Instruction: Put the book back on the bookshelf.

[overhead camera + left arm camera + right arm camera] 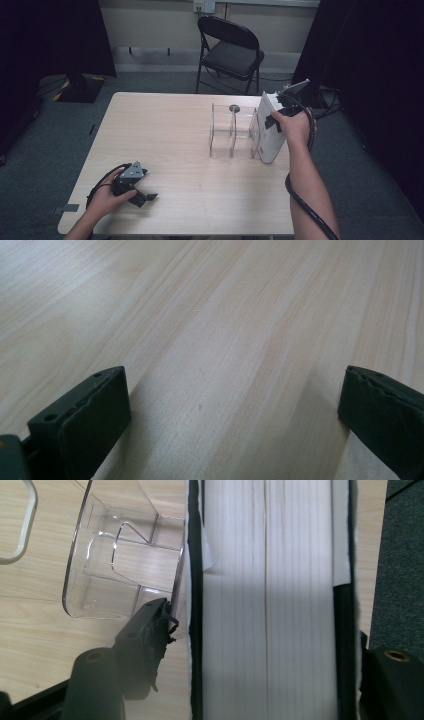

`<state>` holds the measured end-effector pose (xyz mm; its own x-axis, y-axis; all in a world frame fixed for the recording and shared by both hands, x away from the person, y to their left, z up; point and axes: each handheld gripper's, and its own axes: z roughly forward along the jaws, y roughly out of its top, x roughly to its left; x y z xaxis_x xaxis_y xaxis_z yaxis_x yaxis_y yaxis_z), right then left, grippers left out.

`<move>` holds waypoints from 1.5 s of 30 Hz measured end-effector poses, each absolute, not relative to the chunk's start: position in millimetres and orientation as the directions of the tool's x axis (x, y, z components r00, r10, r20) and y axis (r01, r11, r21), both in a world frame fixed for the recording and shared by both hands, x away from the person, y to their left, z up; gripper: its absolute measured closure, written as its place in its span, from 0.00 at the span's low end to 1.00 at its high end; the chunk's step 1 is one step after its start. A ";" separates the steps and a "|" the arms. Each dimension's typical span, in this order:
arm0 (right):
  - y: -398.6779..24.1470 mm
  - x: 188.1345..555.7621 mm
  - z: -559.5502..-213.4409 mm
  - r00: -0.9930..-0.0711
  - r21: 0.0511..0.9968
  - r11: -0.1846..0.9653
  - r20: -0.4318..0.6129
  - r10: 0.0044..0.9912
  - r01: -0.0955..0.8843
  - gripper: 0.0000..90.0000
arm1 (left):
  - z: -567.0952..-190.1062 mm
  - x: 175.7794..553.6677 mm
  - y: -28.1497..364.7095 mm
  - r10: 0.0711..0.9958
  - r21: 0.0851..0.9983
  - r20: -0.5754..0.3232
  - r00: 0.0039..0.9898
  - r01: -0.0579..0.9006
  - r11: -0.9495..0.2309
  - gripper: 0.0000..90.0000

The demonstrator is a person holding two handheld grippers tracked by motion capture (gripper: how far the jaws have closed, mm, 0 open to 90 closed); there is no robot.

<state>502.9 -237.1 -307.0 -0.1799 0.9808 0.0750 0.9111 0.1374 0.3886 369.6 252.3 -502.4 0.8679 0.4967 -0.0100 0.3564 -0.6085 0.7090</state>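
I see the white book [270,129] standing upright on the right part of the table [170,125], just beside the right end of the clear plastic rack [234,131], its page edges facing my right gripper view. The book sits between the jaws of my right gripper [262,655]; the left jaw stands a little off the dark cover with a gap showing, and the right jaw lies near the other cover, so I read the jaws as parted round the book rather than pressing on it. In the high view my right hand [295,127] reaches over the book's near top corner. The rack's dividers stand upright, and a small dark round thing [234,107] lies on the table just behind it. Well apart, near the front left corner, my left gripper [134,186] rests low over bare wood, jaws wide open with nothing between them. A black folding chair [230,50] stands beyond the table
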 end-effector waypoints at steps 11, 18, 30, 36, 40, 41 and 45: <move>-237.1 499.0 -308.6 -0.193 0.387 0.153 0.066 0.979 0.909 0.29 | -502.4 369.6 252.3 0.497 0.709 -0.010 0.868 0.357 -0.608 0.00; -238.7 495.8 -309.7 -0.202 0.387 0.164 0.060 0.978 0.908 0.28 | -502.4 369.6 252.3 0.497 0.709 -0.010 0.868 0.356 -0.608 0.00; -240.3 492.5 -310.3 -0.209 0.378 0.168 0.068 0.976 0.910 0.28 | -502.4 369.6 252.3 0.497 0.709 -0.010 0.868 0.356 -0.609 0.00; -241.0 490.2 -311.2 -0.214 0.373 0.175 0.066 0.975 0.911 0.28 | -502.4 369.6 252.3 0.497 0.709 -0.010 0.868 0.356 -0.608 0.00; -241.5 487.7 -310.7 -0.214 0.380 0.175 0.064 0.975 0.908 0.28 | -502.4 369.7 252.3 0.497 0.709 -0.010 0.868 0.357 -0.608 0.00; -241.9 487.1 -310.6 -0.220 0.382 0.180 0.064 0.973 0.907 0.28 | -502.4 369.7 252.3 0.497 0.709 -0.010 0.868 0.356 -0.608 0.00; -242.8 484.0 -309.4 -0.220 0.384 0.177 0.071 0.973 0.906 0.28 | -502.4 369.7 252.3 0.496 0.709 -0.010 0.868 0.356 -0.609 0.00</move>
<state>484.0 -242.8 -309.4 -0.2200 0.9729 0.0706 0.9062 0.1770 0.3840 369.7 252.3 -502.4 0.8681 0.4963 -0.0103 0.3563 -0.6086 0.7089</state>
